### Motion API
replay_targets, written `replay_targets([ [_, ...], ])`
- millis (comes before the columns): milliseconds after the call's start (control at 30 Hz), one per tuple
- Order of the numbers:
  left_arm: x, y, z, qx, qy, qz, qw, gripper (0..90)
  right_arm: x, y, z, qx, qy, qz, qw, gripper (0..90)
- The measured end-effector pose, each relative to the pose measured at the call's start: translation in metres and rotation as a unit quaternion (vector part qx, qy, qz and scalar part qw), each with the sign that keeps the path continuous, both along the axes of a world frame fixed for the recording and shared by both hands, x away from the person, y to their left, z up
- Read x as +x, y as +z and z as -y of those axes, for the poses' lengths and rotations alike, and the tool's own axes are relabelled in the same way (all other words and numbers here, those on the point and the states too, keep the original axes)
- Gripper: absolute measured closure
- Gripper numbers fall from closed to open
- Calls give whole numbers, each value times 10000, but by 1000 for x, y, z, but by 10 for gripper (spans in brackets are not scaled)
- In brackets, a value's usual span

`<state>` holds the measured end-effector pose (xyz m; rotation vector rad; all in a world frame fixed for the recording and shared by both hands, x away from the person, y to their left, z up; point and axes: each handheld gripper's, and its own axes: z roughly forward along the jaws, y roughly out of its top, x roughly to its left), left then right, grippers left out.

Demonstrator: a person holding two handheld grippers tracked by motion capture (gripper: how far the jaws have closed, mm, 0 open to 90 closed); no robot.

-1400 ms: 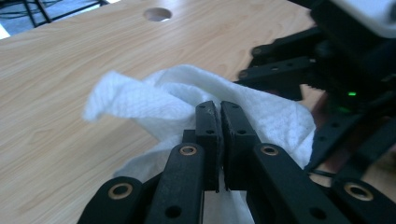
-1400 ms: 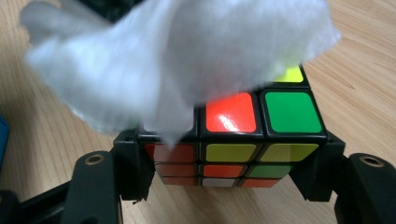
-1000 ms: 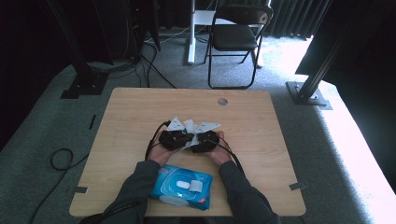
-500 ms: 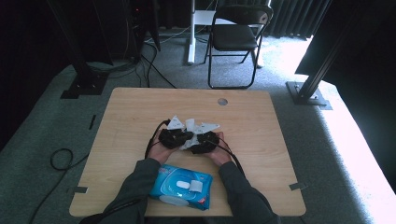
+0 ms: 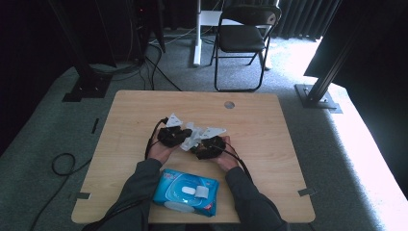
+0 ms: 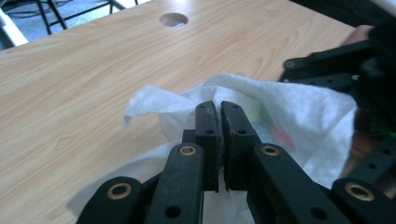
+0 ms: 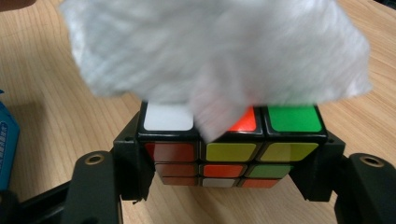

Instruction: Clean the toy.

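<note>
My right tool [image 7: 224, 154] clamps the cube [image 7: 229, 149] between its jaws, above the bench [image 5: 269, 125]. My left tool [image 6: 219, 121] is closed on the wipe [image 6: 299, 107], draped over the cube's top. Wiping is underway; other faces probably remain.

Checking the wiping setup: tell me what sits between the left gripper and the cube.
A white wipe, pinched in the left gripper, drapes over the cube in the right gripper view.

White wipe [image 7: 215, 56]; multicoloured cube [image 7: 231, 149]; blue wipe pack [image 5: 186, 192]; light wood table [image 5: 269, 125].
</note>
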<state>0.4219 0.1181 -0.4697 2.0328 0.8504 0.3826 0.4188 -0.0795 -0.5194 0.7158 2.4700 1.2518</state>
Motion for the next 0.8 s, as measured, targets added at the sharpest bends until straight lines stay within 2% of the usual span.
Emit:
replay_targets([
  [100,1,-1,0,-26,52,-10,10000,865,0,0,0,-4,17,-2,10000,341],
  [400,1,0,5,66,36,34,10000,865,0,0,-2,-16,51,-7,10000,341],
  [667,-4,-2,17,131,-210,30,9997,865,-1,-3,-2,-34,46,-40,10000,341],
  [800,-9,-4,26,124,-499,-1,9987,865,-1,-4,-3,-33,48,-49,10000,341],
])
